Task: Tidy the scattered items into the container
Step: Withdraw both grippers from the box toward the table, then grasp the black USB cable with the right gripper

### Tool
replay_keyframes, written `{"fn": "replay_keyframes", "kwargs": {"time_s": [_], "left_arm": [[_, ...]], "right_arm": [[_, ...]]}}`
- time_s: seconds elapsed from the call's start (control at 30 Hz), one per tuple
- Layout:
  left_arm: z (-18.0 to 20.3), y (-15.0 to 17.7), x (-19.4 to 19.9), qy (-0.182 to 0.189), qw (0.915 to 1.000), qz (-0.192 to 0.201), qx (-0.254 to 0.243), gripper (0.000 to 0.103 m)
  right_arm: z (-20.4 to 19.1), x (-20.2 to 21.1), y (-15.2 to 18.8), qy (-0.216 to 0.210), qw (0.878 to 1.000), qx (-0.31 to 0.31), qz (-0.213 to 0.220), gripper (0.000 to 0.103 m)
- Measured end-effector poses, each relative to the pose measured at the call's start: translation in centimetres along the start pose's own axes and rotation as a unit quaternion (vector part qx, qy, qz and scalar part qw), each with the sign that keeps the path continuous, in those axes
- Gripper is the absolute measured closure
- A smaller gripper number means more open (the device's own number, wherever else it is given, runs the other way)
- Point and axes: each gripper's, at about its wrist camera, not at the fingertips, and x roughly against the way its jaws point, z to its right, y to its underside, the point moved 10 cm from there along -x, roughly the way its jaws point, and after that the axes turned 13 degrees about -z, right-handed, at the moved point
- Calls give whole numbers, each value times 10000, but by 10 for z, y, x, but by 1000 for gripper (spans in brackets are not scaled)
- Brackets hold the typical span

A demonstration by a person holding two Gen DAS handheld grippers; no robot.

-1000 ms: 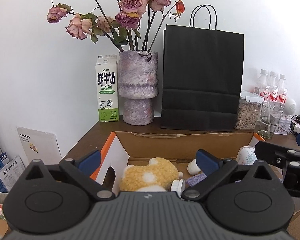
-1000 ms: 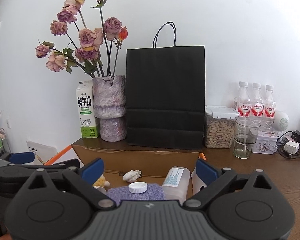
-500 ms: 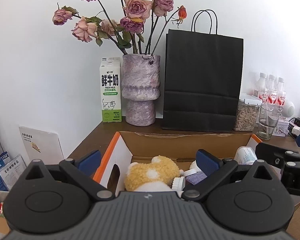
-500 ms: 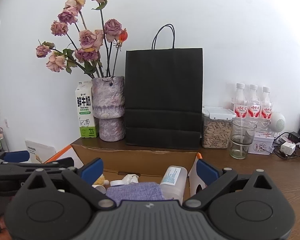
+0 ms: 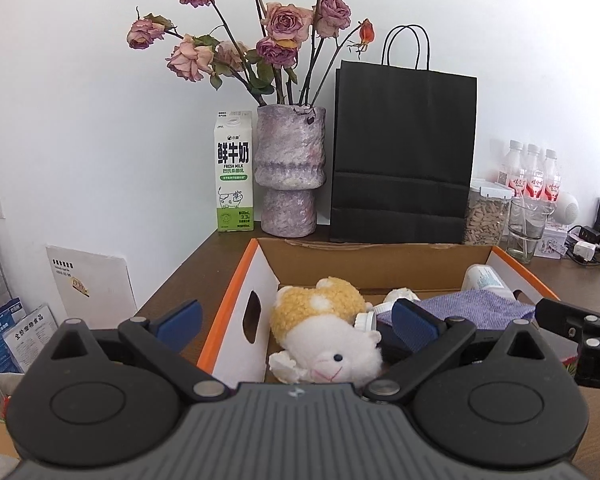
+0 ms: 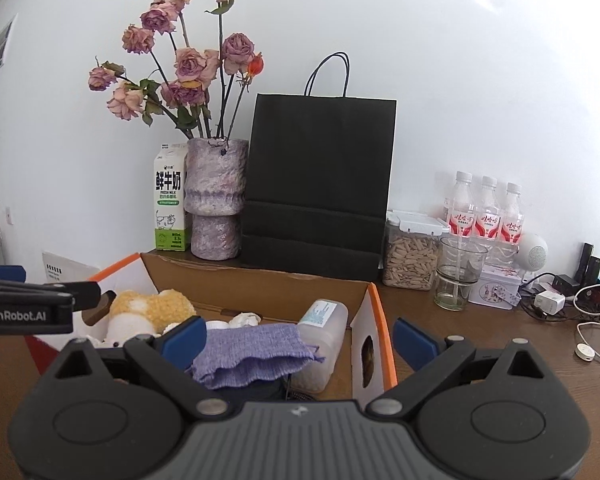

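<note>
An open cardboard box (image 5: 364, 268) with orange-edged white side walls stands on the brown table. Inside lie a yellow and white plush toy (image 5: 324, 332), a purple cloth (image 5: 476, 312), a white bottle (image 5: 484, 278) on its side, a small white cap (image 5: 366, 320) and a pale shell (image 5: 400, 294). My left gripper (image 5: 296, 320) is open over the box's left wall and the plush, holding nothing. My right gripper (image 6: 300, 336) is open above the purple cloth (image 6: 252, 348) and the bottle (image 6: 324, 320), also holding nothing. The right wrist view shows the plush (image 6: 152, 308) at left, behind my left gripper's finger (image 6: 40, 300).
Behind the box stand a milk carton (image 5: 233, 172), a purple vase (image 5: 290, 172) of dried roses and a black paper bag (image 5: 404, 160). At right are a seed jar (image 6: 410, 256), a glass (image 6: 458, 276), three bottles (image 6: 488, 212) and cables (image 6: 596, 332).
Both grippers have lifted and drawn back a little from the box, so more of its contents shows. Both stay open and hold nothing.
</note>
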Motion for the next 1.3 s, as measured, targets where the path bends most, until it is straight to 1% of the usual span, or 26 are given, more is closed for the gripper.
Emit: {"fn": "replay_keyframes", "kwargs": {"time_s": [0.23,0.37,0.67,0.87,1.03,1.3], "left_arm": [[-7,23,10,-15,10000,-77,-20,0],[-5,34,14,-4,9999,-102,-120,0],[0,54,19,98,9993,-243,-282,0],[-3,65,16,57,9989,-386,-273,0],[-5,71,13,58,9986,-462,-259,0],[-3,80,12,62,9981,-522,-329,0]], "right_arm": [[0,17,27,-145,9998,47,-109,3],[3,23,43,-153,9997,23,-204,3],[13,22,78,-96,9980,-64,-623,3],[18,19,90,-69,9969,-113,-782,3],[16,12,101,-40,9949,-62,-1007,3],[14,7,107,-40,9936,-37,-1131,3]]}}
